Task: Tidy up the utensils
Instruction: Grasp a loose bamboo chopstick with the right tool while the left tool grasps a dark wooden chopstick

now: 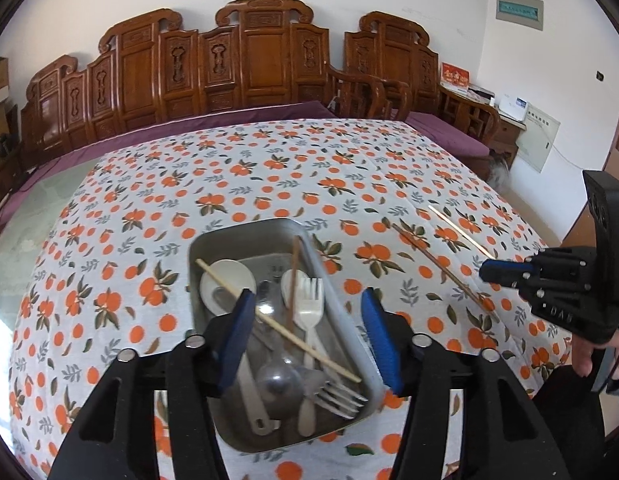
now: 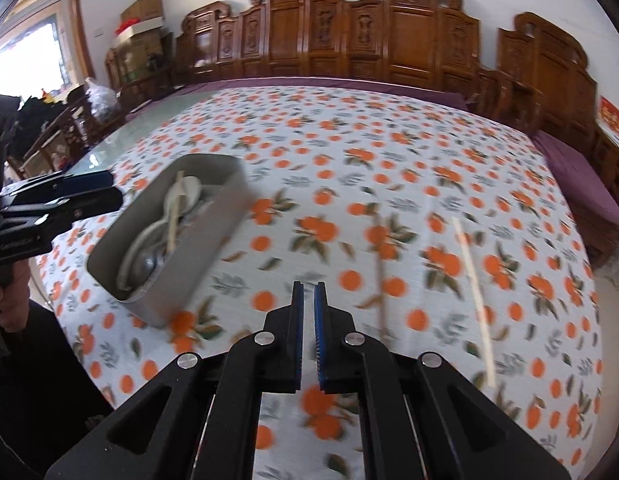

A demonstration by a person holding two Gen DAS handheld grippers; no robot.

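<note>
While its blue-padded jaws stand wide apart and empty, the left gripper (image 1: 309,332) hovers over a metal tray (image 1: 341,316) holding a white fork (image 1: 309,312), a steel fork (image 1: 337,398), spoons and two chopsticks. At right, the right gripper (image 2: 308,336), jaws nearly together and gripping nothing, hangs above the orange-print tablecloth (image 1: 229,176), near a brown chopstick (image 1: 437,266) and a pale chopstick (image 1: 457,228) lying on the cloth.

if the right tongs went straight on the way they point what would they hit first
Probably the bare tablecloth just ahead of the right tongs; the tray lies left of that line and the chopsticks right. Blur leaves depth unsure.
</note>
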